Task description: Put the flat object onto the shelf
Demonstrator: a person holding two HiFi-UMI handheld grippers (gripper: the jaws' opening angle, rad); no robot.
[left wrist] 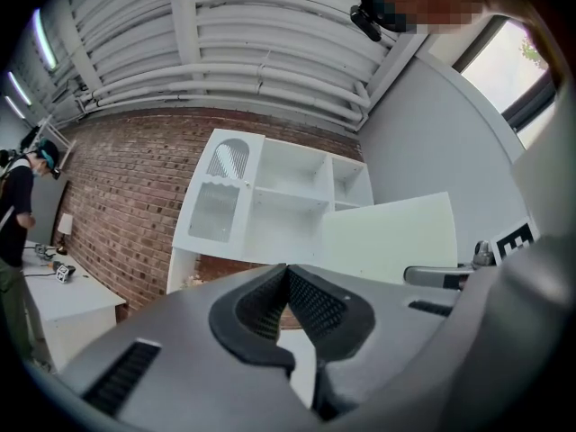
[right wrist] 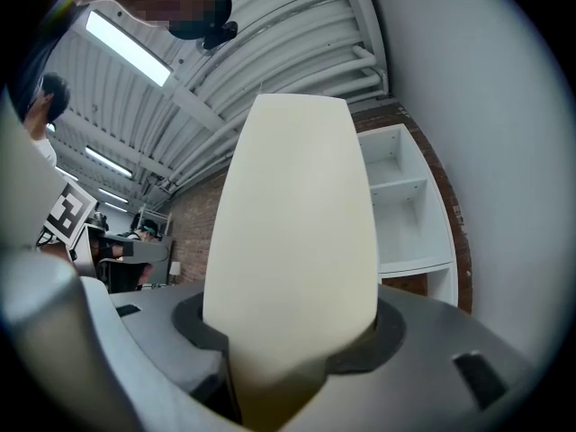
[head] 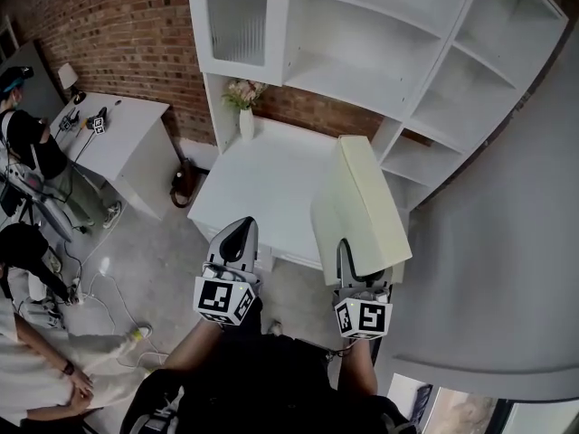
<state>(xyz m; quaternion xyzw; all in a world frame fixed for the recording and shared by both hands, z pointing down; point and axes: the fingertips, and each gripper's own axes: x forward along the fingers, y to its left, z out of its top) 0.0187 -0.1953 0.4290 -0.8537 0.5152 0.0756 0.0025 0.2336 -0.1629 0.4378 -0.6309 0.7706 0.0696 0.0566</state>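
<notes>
A cream flat box (head: 364, 204) stands on edge in my right gripper (head: 348, 259), which is shut on its near end. In the right gripper view the flat box (right wrist: 292, 250) fills the middle, clamped between both jaws. My left gripper (head: 238, 240) is shut with nothing in it, level with the right one, at its left. Its pads (left wrist: 270, 304) meet at the tips in the left gripper view, where the flat box (left wrist: 389, 239) shows at the right. The white shelf unit (head: 398, 61) stands ahead against the brick wall, its open compartments beyond the box.
A white table (head: 262, 188) with a vase of flowers (head: 246, 107) stands under the shelf unit. A grey wall (head: 507, 242) is close on the right. Two people (head: 27, 269) and a second white table (head: 113, 134) with small items are at the left.
</notes>
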